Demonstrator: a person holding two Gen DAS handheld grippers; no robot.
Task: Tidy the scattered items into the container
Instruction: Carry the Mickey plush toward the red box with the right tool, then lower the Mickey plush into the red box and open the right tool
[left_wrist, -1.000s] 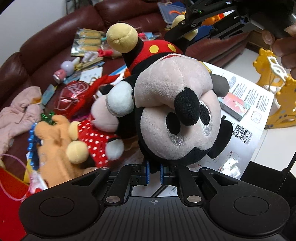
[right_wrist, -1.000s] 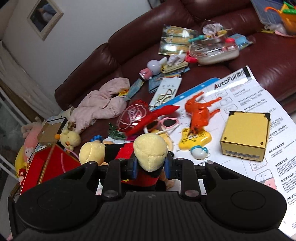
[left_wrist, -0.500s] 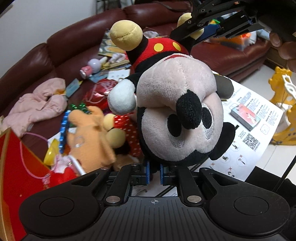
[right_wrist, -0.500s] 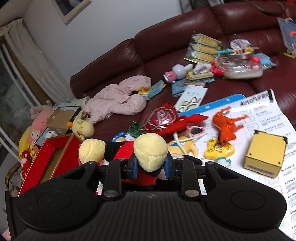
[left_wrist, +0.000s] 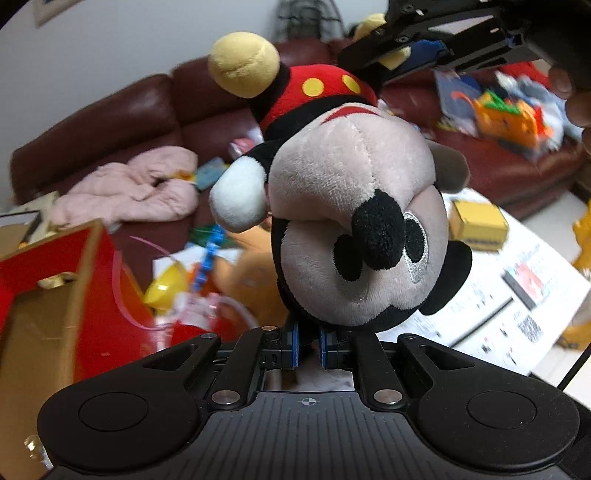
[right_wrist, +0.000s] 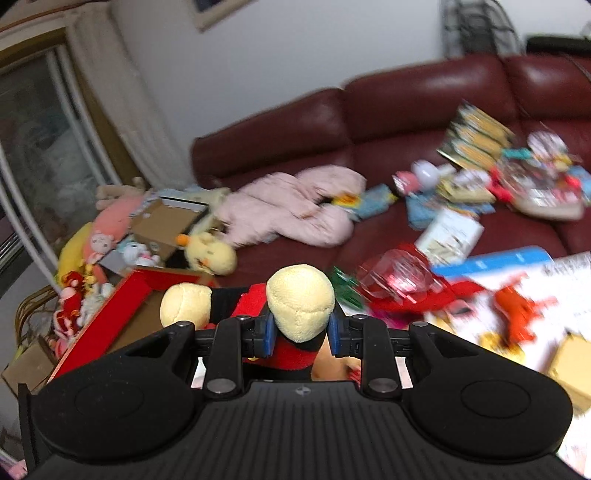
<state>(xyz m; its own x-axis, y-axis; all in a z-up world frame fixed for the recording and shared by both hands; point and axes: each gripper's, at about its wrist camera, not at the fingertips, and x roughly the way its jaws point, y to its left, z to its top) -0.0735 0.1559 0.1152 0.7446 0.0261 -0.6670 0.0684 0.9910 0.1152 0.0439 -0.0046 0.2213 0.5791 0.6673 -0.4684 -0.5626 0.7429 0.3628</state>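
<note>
A Mickey Mouse plush (left_wrist: 354, 221) hangs upside down between both grippers, above the clutter. My left gripper (left_wrist: 309, 349) is shut on the bottom of its head. My right gripper (right_wrist: 300, 330) is shut on one yellow foot (right_wrist: 300, 306); it also shows at the top right of the left wrist view (left_wrist: 424, 44). The other yellow foot (right_wrist: 186, 304) is free. The red open box (left_wrist: 48, 295), with a brown inside, stands at the left, and also shows in the right wrist view (right_wrist: 122, 306).
A dark red sofa (right_wrist: 406, 110) holds a pink garment (right_wrist: 295, 210), a yellow chick plush (right_wrist: 210, 253), booklets and toys. A white poster (left_wrist: 517, 288) carries a yellow box (left_wrist: 478, 223). An orange plush (left_wrist: 251, 280) and a yellow toy (left_wrist: 166, 288) lie beside the red box.
Both grippers have swung left with the Mickey plush; the red box has come closer and now fills the left side. Both grips are unchanged.
</note>
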